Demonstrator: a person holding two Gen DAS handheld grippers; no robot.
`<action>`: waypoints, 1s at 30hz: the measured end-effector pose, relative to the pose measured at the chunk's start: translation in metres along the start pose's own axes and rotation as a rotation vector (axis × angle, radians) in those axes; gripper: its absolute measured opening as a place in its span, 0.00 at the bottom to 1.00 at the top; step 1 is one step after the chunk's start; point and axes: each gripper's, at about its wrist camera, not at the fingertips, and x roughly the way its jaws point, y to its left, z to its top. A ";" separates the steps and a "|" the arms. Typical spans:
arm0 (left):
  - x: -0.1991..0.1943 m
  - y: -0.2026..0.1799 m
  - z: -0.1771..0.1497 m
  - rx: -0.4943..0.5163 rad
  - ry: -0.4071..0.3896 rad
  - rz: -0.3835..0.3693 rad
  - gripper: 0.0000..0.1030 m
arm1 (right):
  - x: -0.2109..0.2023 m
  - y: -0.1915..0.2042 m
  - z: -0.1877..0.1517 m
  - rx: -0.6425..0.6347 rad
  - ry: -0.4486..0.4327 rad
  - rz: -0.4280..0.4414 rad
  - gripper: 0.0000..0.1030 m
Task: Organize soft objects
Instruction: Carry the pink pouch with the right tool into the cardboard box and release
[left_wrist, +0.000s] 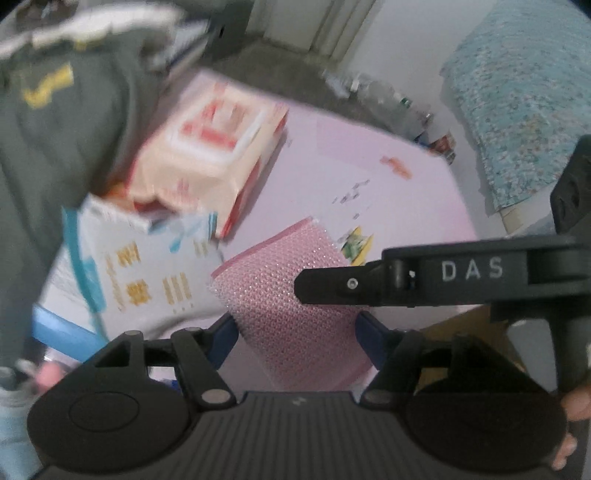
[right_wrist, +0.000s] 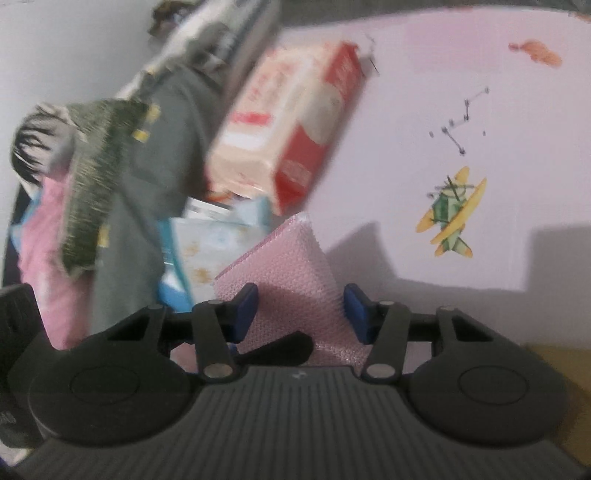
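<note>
Looking from the left wrist alone brings in a blue patterned fabric bundle (left_wrist: 517, 99) far right, while only the right wrist shows the yellow-and-green toy-plane print (right_wrist: 452, 218) on the pale pink smooth mat (right_wrist: 443, 110). Two wrapped tissue packs, one red-and-cream (right_wrist: 291, 122) and one white-and-blue (right_wrist: 207, 247), sit left beside one dark grey garment (right_wrist: 147, 184). One pink dimpled rectangular cloth (right_wrist: 280, 258) lies near, between the spread jaws of both the left gripper (left_wrist: 295, 332) and right gripper (right_wrist: 301, 314); neither visibly presses it.

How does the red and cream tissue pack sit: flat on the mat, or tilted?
Tilted: the red and cream tissue pack leans on the blue and white pack.
</note>
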 end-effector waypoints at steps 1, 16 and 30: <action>-0.013 -0.008 0.000 0.020 -0.023 0.004 0.68 | -0.010 0.003 -0.001 0.001 -0.017 0.014 0.49; -0.072 -0.194 -0.042 0.311 -0.030 -0.181 0.70 | -0.224 -0.060 -0.113 0.193 -0.293 0.061 0.51; 0.021 -0.237 -0.077 0.431 0.099 -0.133 0.75 | -0.192 -0.217 -0.175 0.546 -0.325 0.105 0.54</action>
